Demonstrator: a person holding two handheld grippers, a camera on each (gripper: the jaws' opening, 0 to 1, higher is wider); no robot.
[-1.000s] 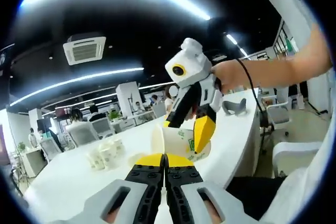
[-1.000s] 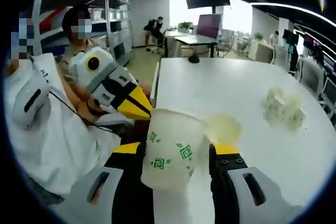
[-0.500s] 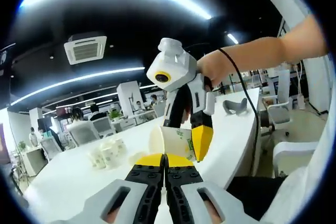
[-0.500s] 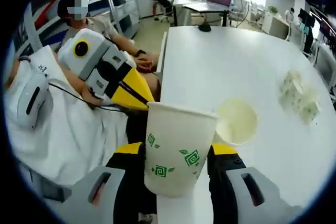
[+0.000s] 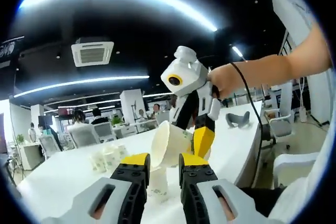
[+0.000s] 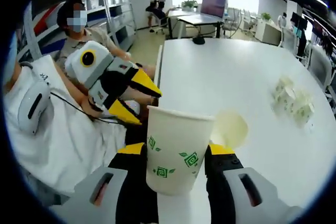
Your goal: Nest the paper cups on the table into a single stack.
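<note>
Paper cup (image 6: 177, 148) is sitting clamped in our right gripper (image 6: 176, 153) jaws; left gripper (image 5: 164, 162) jaws are gaping empty. Loose cups (image 6: 292, 101) are waiting at two o'clock on the counter (image 6: 220, 72); over-squeezing risks crushing the rim.

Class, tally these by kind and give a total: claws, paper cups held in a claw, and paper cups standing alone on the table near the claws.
Claws: 2, the left claw open, the right claw gripping
held paper cup: 1
lone paper cup on the table: 1
Total: 4
The far cluster of cups is too blurred to count.
</note>
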